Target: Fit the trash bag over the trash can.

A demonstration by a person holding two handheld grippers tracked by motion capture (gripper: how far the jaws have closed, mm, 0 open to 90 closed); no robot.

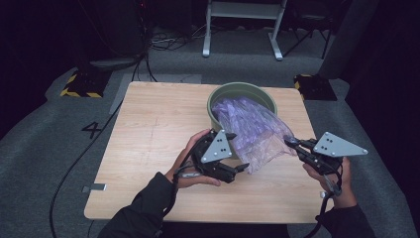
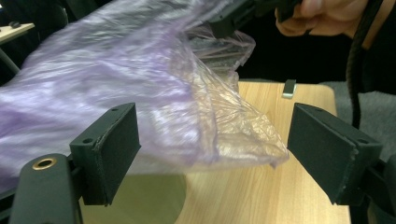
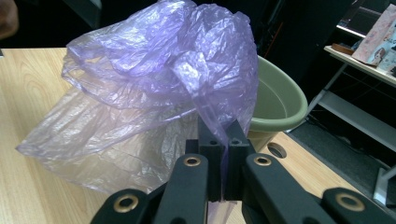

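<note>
Pinching a fold of the purple plastic bag [image 3: 159, 79], the right gripper [image 3: 218, 140] has its jaws pressed together on the film, which rises straight out from between the pads and billows up and ahead of them. The bag is thin, see-through and crumpled, so it should be nearly weightless, limp and slippery; it will likely sag, bunch and slide rather than hold any shape, and a hard tug could stretch or tear it. Part of it sits in the green bucket [image 1: 241, 90], which stands just beyond the right gripper's jaws in the right gripper view, and the rest spills over the rim toward the person, hanging low over the wooden table [image 1: 148, 129]. The left gripper [image 2: 212, 149] has its jaws wide apart, with nothing clamped: a loose, paler corner of the bag hangs between them, nearer the far jaw's side, and neither pad appears to press on it. In the high view the left gripper [image 1: 242, 168] sits just beside the bag's lower edge, well apart from the right gripper [image 1: 289, 141]. The sensible place to take hold looks like that free hem between the open pads, gathering a doubled fold rather than a single layer, so the film does not slip out.
</note>
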